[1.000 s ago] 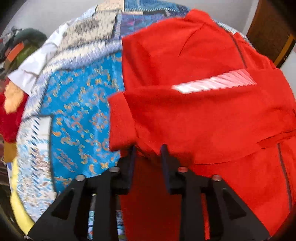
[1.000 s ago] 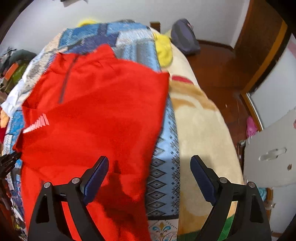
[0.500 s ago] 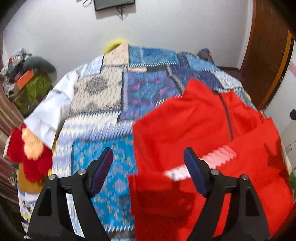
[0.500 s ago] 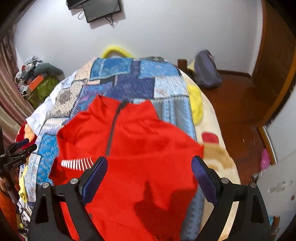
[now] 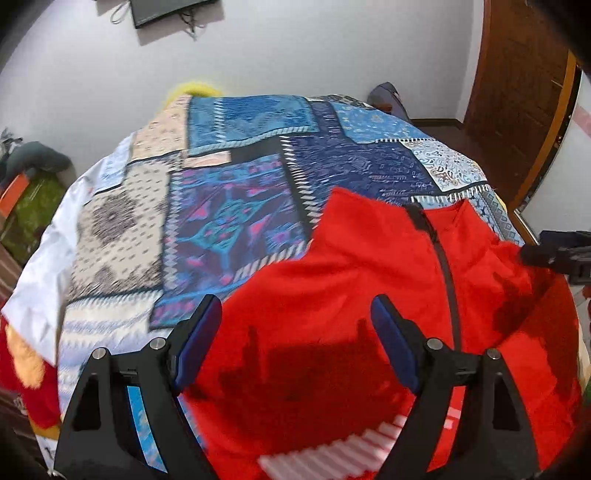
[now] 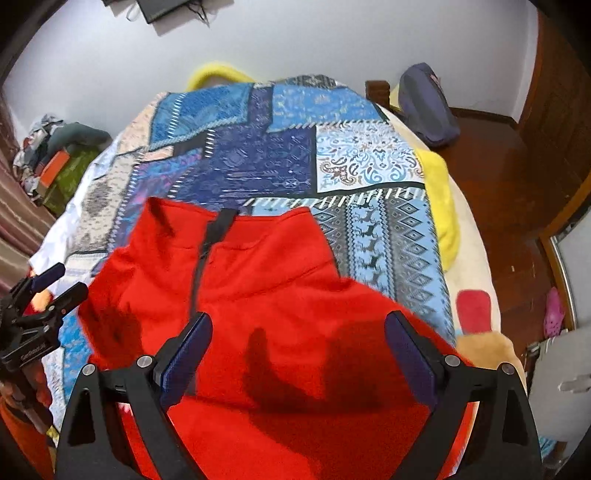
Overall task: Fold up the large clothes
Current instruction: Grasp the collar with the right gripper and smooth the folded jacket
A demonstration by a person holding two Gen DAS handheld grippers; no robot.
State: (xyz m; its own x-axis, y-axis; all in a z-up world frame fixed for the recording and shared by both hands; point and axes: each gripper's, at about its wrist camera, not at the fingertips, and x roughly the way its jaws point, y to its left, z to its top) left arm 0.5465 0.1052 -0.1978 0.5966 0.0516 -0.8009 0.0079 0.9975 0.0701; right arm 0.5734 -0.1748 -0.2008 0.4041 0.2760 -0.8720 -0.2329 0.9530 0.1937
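So there's one red zip-neck top (image 5: pixel 362 295) lying spread out on the bed, collar end pointing toward the far wall, with its dark zipper (image 5: pixel 445 273) running down from the neck and a white striped patch (image 5: pixel 354 446) showing near the bottom of the left wrist view. The left gripper (image 5: pixel 295 339) hangs over it with both jaws spread wide apart, nothing between them but air, and the red fabric fills the gap underneath; its left finger sits about over the garment's left edge where it meets the bedspread. Same deal with the right gripper (image 6: pixel 299 347): jaws wide open, gripping nothing, hovering above the lower body of the top (image 6: pixel 280 314), and you can see both grippers' shadows falling on the cloth. Each camera also catches the other gripper off at the side of the garment, so two grippers total, each with two blue-padded fingers (image 6: pixel 186 350). Under the top is one patchwork bedspread (image 5: pixel 236 206) in blues, purples and beige, and a white sheet (image 5: pixel 48 258) pokes out at its left side. Further out there's a yellow blanket (image 6: pixel 441 199) along the right edge of the bed, one grey-purple bag (image 6: pixel 428 103) on the wooden floor by the wall, one dark screen (image 5: pixel 166 11) mounted up high, a wooden door (image 5: pixel 517 92) on the right, and a pile of stuff (image 6: pixel 59 155) in the left corner that's too jumbled to count.
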